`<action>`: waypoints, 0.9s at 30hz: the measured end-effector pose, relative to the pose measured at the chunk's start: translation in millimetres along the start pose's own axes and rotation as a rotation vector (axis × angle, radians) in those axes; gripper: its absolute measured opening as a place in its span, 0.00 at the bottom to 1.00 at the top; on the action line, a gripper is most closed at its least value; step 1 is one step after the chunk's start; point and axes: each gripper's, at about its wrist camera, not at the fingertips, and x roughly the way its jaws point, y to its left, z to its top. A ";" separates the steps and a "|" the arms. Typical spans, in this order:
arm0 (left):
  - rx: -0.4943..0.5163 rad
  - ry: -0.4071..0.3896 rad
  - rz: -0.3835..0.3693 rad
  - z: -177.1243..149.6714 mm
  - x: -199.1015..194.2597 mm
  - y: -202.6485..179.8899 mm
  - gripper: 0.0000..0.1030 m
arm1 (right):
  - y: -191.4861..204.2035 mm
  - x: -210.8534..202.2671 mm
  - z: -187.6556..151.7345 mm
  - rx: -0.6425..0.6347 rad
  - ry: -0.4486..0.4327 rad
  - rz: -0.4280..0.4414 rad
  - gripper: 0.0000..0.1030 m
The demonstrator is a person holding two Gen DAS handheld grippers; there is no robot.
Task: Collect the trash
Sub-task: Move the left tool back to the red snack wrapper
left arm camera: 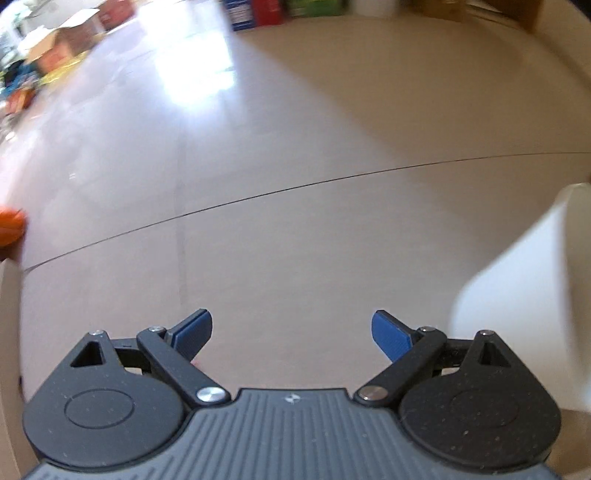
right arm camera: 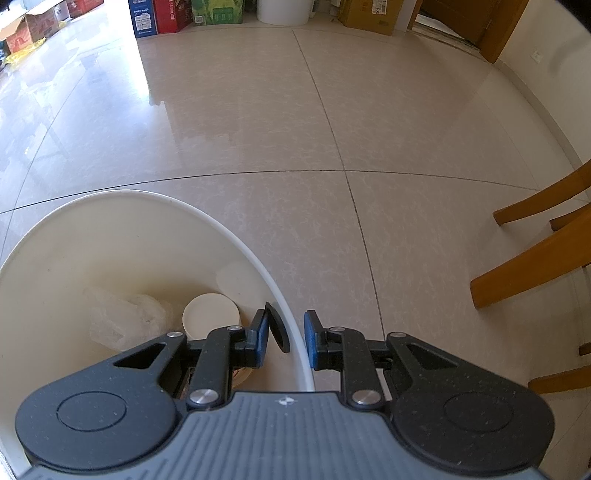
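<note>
A white trash bin (right arm camera: 110,236) fills the lower left of the right wrist view. Inside it lie crumpled clear plastic (right arm camera: 125,321), a white paper cup (right arm camera: 210,314) and a black ring-shaped piece (right arm camera: 279,332) against the wall. My right gripper (right arm camera: 286,336) is shut on the bin's rim, one blue pad inside and one outside. In the left wrist view the same bin (left arm camera: 517,295) shows blurred at the right edge. My left gripper (left arm camera: 291,325) hangs open over bare floor tile, nothing between its fingers. An orange object (left arm camera: 11,227) sits at the far left edge.
Wooden chair legs (right arm camera: 535,266) stand to the right of the bin. Cardboard boxes (right arm camera: 369,14), coloured cartons (right arm camera: 166,16) and a white tub (right arm camera: 282,13) line the far wall. A cardboard edge (left arm camera: 9,332) borders the left wrist view. Glossy tile floor (right arm camera: 295,129) lies between.
</note>
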 end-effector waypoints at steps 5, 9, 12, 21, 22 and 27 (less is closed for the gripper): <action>-0.068 -0.024 0.040 -28.4 41.9 46.0 0.90 | 2.7 -0.2 -1.4 -0.014 -0.002 -0.004 0.23; -0.156 -0.007 0.040 -50.9 78.9 79.5 0.90 | 2.6 0.2 -1.3 -0.009 0.000 -0.002 0.23; -0.233 -0.002 0.021 -63.6 106.9 100.7 0.90 | 3.5 -0.3 -1.2 -0.013 0.002 -0.005 0.23; -0.357 0.047 0.028 -93.8 189.1 158.2 0.90 | 8.0 1.7 3.4 -0.003 0.012 -0.027 0.24; -0.356 0.048 0.039 -96.3 194.8 159.5 0.90 | 9.7 2.3 3.7 -0.005 0.013 -0.031 0.24; -0.416 0.063 0.016 -106.7 207.6 172.8 0.90 | 14.2 2.9 3.7 -0.011 0.010 -0.044 0.25</action>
